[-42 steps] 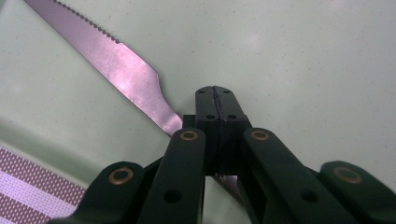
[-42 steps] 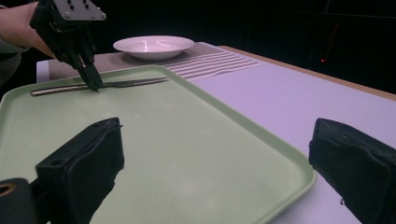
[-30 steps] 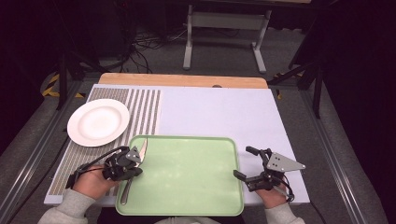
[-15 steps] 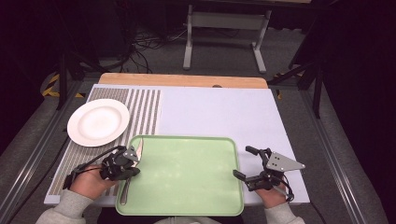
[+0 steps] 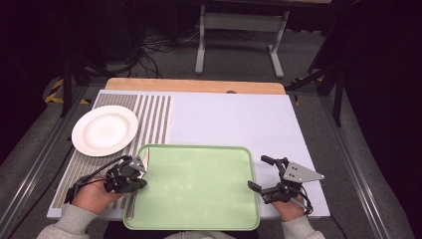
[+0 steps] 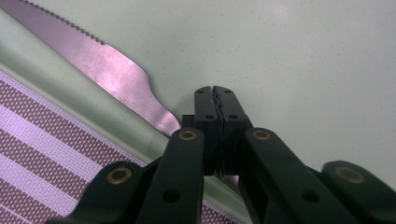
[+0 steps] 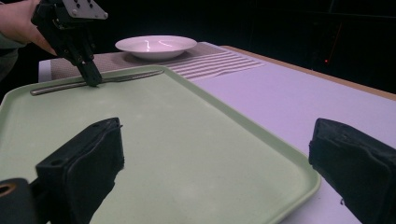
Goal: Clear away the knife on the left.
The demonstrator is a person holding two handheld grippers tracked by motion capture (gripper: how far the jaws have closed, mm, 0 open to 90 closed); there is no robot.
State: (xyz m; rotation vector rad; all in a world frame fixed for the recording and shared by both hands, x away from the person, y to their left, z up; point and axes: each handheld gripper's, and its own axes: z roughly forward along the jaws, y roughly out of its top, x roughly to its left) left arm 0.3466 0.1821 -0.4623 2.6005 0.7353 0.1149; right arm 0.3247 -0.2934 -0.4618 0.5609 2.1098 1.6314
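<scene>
A table knife [image 6: 119, 79] lies along the left inner edge of a pale green tray [image 5: 199, 199] on the desk [image 5: 229, 119], its serrated blade pointing toward the tray's far left corner and its handle running back along the same rim. The left tongs [image 6: 215, 91], held in a person's left hand [image 5: 92, 196], hover tip-down over the tray floor just beside the knife's neck; their jaws are pressed nearly together with nothing between them, having just begun to part, and the knife lies next to them rather than in them. The right tongs [image 5: 264, 173] rest near the tray's right rim, well apart from the knife, released and spread wide, with the tray's edge between their jaws in the right gripper view. A white plate [image 5: 105, 130] sits on a striped mat [image 5: 154, 119] beyond the tray's far left corner.
</scene>
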